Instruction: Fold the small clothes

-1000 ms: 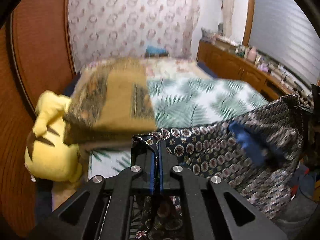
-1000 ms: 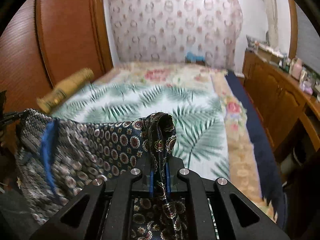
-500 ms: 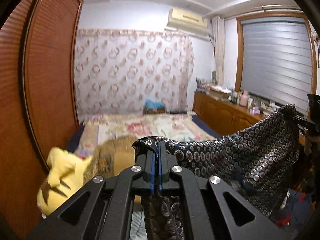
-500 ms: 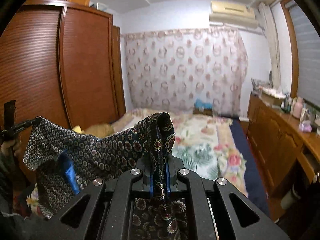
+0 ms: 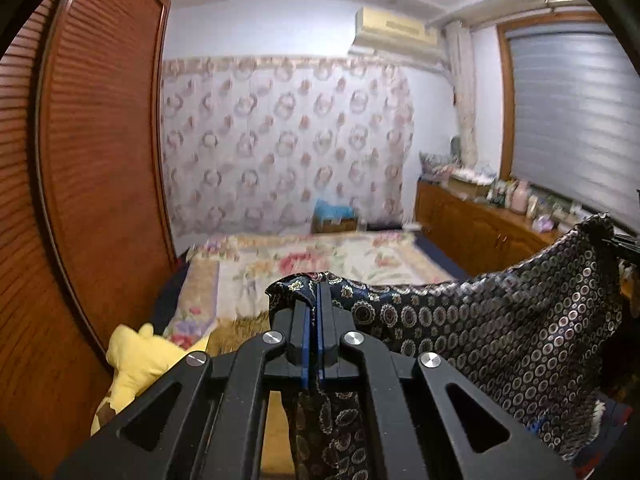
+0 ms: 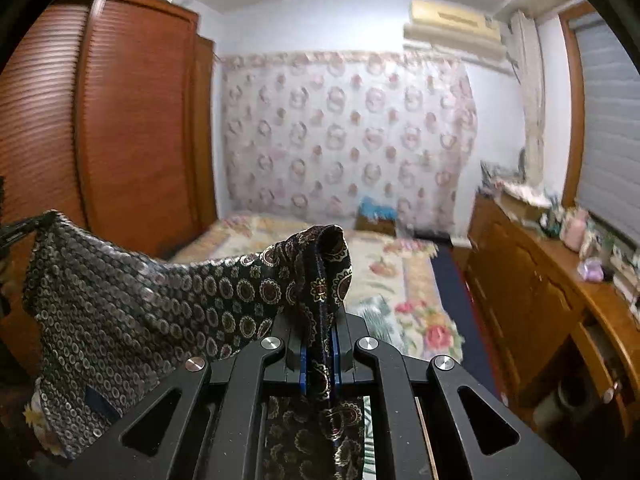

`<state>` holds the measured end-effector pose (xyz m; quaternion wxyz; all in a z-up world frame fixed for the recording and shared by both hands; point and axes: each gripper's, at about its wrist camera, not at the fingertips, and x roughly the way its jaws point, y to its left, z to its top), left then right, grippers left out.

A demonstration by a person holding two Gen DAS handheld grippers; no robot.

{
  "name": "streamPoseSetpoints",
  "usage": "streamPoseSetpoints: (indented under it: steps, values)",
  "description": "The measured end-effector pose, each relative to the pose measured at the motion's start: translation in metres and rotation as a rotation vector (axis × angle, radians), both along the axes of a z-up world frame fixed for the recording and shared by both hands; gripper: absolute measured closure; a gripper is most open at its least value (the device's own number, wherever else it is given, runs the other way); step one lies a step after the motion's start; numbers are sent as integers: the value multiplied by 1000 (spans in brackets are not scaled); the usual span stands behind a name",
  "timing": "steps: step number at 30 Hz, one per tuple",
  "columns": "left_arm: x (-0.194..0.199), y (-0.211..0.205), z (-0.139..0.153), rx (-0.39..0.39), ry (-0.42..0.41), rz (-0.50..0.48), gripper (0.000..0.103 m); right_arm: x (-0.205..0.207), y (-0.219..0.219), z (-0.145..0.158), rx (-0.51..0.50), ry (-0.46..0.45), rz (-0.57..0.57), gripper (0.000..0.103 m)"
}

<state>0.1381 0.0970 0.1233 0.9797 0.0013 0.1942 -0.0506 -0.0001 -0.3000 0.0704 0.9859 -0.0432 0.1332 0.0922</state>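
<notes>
A dark navy garment with round medallion print (image 5: 500, 328) hangs stretched in the air between my two grippers. My left gripper (image 5: 314, 304) is shut on its left top corner, with cloth bunched over the fingertips. My right gripper (image 6: 322, 320) is shut on the other top corner, and a fold of the garment (image 6: 120, 300) spans away to the left. Each view shows the far corner pinched by the other gripper, at the right edge of the left wrist view and the left edge of the right wrist view. The garment is lifted above the bed.
A bed with a floral cover (image 5: 304, 256) lies ahead and below. A yellow plush toy (image 5: 136, 360) sits at its left by a wooden wardrobe (image 5: 92, 168). A wooden sideboard with clutter (image 6: 548, 280) runs along the right. A patterned curtain (image 6: 344, 136) covers the far wall.
Both grippers have risen and tilted up with the garment. The view went from looking down on the bed to looking at the far wall and ceiling. Both grips are unchanged.
</notes>
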Motion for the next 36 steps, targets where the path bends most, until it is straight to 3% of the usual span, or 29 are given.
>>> streamPoseSetpoints:
  steps: [5, 9, 10, 11, 12, 14, 15, 16, 17, 18, 20, 30, 36]
  values:
    - [41, -10, -52, 24, 129, 10, 100, 58, 9, -58, -15, 156, -53, 95]
    - [61, -16, -87, 46, 191, 25, 100, 88, 15, -94, -14, 230, -90, 95]
    - [63, -18, -93, 47, 202, 34, 100, 94, 17, -99, -6, 241, -97, 94]
    - [65, -18, -97, 46, 217, 40, 98, 97, 18, -104, 1, 251, -105, 86]
    - [66, -18, -100, 48, 224, 42, 94, 100, 19, -108, 3, 262, -117, 83]
    - [62, -20, -103, 55, 227, 35, 74, 103, 22, -110, 5, 291, -128, 69]
    - [58, -19, -104, 55, 224, 28, 70, 103, 28, -108, 0, 294, -131, 64]
    - [54, -18, -106, 50, 222, 22, 58, 101, 30, -107, -7, 292, -136, 53]
    - [51, -17, -107, 42, 222, 16, 53, 104, 34, -102, -15, 286, -144, 43]
    - [48, -15, -108, 35, 227, 8, 50, 103, 32, -98, -20, 282, -157, 39]
    - [40, -14, -114, 34, 238, 2, 29, 113, 25, -84, -10, 279, -159, 38]
    - [1, -6, -141, 39, 255, 13, 27, 96, -4, -113, 21, 325, -102, 38]
    - [-9, 0, -158, 50, 289, 27, 27, 106, -20, -128, 46, 400, -120, 38]
